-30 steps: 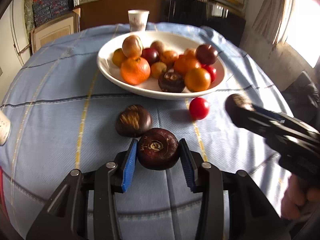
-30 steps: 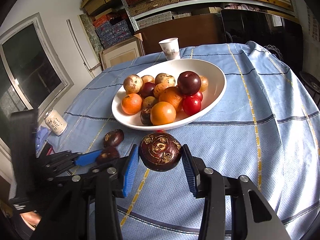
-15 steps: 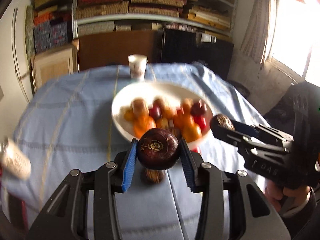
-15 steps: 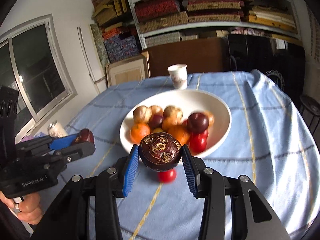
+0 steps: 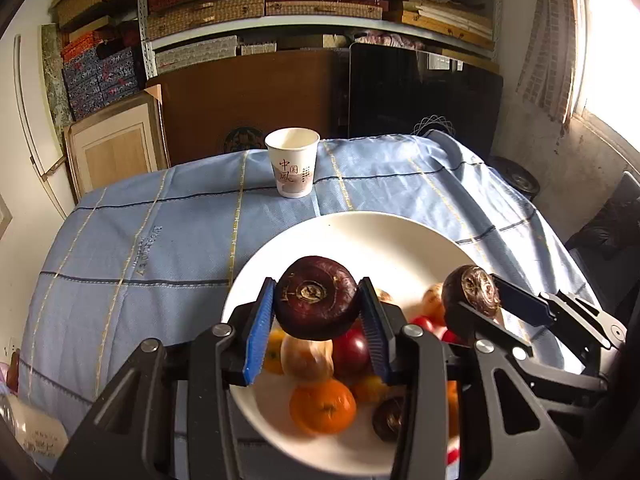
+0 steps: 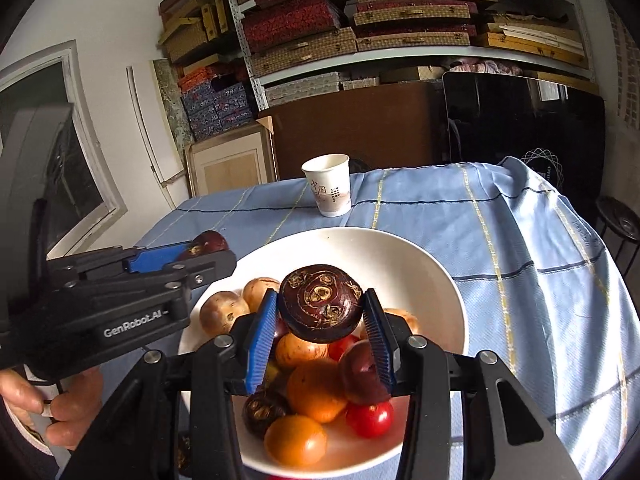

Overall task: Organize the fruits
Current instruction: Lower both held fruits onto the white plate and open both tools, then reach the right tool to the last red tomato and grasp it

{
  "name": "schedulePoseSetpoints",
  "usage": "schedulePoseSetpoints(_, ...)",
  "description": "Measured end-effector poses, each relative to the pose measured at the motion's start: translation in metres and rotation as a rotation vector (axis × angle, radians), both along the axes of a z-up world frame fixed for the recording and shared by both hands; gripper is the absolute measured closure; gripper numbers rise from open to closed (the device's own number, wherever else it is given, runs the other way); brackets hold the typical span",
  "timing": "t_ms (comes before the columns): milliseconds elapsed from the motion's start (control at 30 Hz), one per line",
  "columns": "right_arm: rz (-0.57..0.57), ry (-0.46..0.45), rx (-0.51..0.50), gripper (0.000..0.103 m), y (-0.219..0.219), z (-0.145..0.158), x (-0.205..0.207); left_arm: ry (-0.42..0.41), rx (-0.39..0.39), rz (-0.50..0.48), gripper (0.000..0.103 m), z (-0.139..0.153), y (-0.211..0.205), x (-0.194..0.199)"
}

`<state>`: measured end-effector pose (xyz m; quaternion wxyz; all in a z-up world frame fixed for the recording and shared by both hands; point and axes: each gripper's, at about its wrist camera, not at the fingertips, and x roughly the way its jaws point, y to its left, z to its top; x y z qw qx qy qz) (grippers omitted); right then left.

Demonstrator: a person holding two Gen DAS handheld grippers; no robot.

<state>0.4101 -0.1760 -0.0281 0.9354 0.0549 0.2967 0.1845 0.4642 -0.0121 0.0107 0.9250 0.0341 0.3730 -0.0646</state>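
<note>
Left gripper (image 5: pixel 316 326): clamped on a dark round fruit (image 5: pixel 316 298), blue pads pressed against its two sides, held above the near-left part of the white bowl (image 5: pixel 360 228).
Left hand (image 6: pixel 60 404): wrapped round the gripper's handle, low at the left edge of the right wrist view.
Bowl contents: an orange (image 5: pixel 322 405), a pale brown fruit (image 5: pixel 306 356), a dark red one (image 5: pixel 351 350) and others heaped toward the near side; the far half of the bowl lay bare.
Right gripper (image 6: pixel 320 330): closed on a second dark fruit (image 6: pixel 320 302), flat patterned face toward the camera, also hanging over the heap.
Paper cup (image 5: pixel 293 162): upright on the blue cloth (image 5: pixel 160 240) beyond the bowl, well apart from both grippers.
Risk, rolling: released onto the heap, either round fruit would likely roll off the pile, perhaps over the low rim onto the cloth.
Risk, collision: both grippers crowded the same bowl; lowering together could knock one against the other.
Risk, bruising: a drop from height could damage the soft red fruit (image 6: pixel 370 418) beneath.
</note>
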Motion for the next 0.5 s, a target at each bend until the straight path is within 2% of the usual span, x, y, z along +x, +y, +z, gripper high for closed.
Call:
schedulePoseSetpoints(100, -0.001, -0.013, 0.022, 0.056, -0.001, 0.0, 0.004, 0.014, 0.015, 0.009, 0.06, -0.005, 0.0, 0.009)
schedulePoseSetpoints(133, -0.002, -0.018, 0.028, 0.054, -0.001, 0.001, 0.004, 0.018, 0.019, 0.017, 0.047, -0.006, 0.001, 0.01)
schedulePoseSetpoints(200, -0.011, -0.031, 0.033, 0.052, -0.004, 0.005, 0.001, -0.005, 0.02, 0.036, 0.03, -0.003, 0.003, 0.006)
schedulePoseSetpoints(300, -0.014, -0.053, 0.045, 0.052, -0.009, 0.015, -0.01, -0.035, 0.03, 0.048, 0.029, 0.005, 0.005, -0.006)
schedulePoseSetpoints(367, -0.011, -0.054, 0.06, 0.05, -0.012, 0.02, -0.018, -0.035, 0.009, 0.05, 0.027, 0.011, 0.008, -0.018)
schedulePoseSetpoints(433, -0.005, -0.061, 0.063, 0.048, -0.014, 0.025, -0.031, -0.048, 0.004, 0.059, 0.018, 0.018, 0.01, -0.033)
schedulePoseSetpoints(500, -0.004, -0.074, 0.049, 0.045, -0.014, 0.028, -0.043, -0.079, 0.009, 0.074, 0.014, 0.024, 0.013, -0.052)
